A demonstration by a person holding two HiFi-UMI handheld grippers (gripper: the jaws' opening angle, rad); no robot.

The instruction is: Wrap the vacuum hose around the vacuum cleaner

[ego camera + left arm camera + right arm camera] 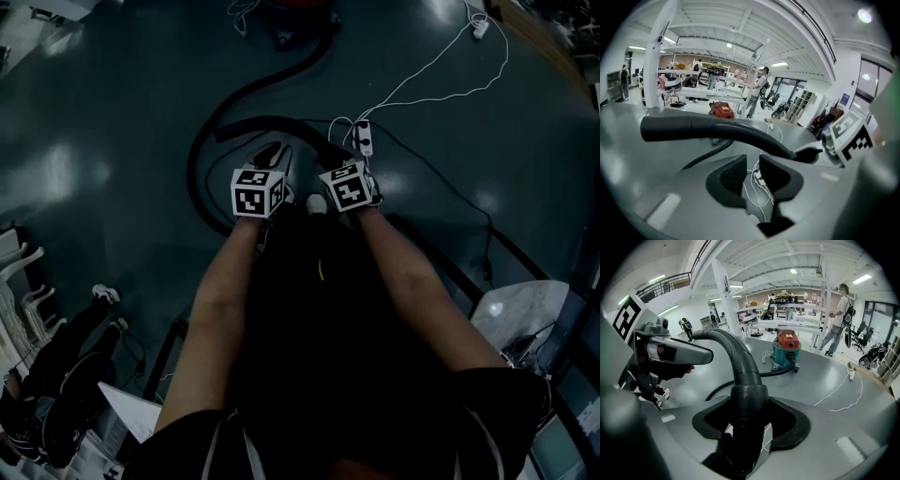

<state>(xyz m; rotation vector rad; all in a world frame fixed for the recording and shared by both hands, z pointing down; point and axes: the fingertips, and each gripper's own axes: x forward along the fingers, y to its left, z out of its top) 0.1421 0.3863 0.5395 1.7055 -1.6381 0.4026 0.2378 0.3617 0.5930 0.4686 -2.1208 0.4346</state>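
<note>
Right gripper [749,416] jaws are clenched on the thick cuff of the vacuum hose [737,357]. Left gripper [751,174] jaws stand slightly apart and empty, with the hose crossing beyond them. The hose trails across the floor to the vacuum cleaner [786,350], well apart. This looks like the gathering step; next, the hose end likely needs carrying to the cleaner to start looping

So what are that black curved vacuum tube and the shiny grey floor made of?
The black curved vacuum tube looks like smooth moulded plastic: dull sheen, rigid bend, thicker cuff. The shiny grey floor is probably sealed or painted concrete: seamless, mirroring ceiling lights.
</note>
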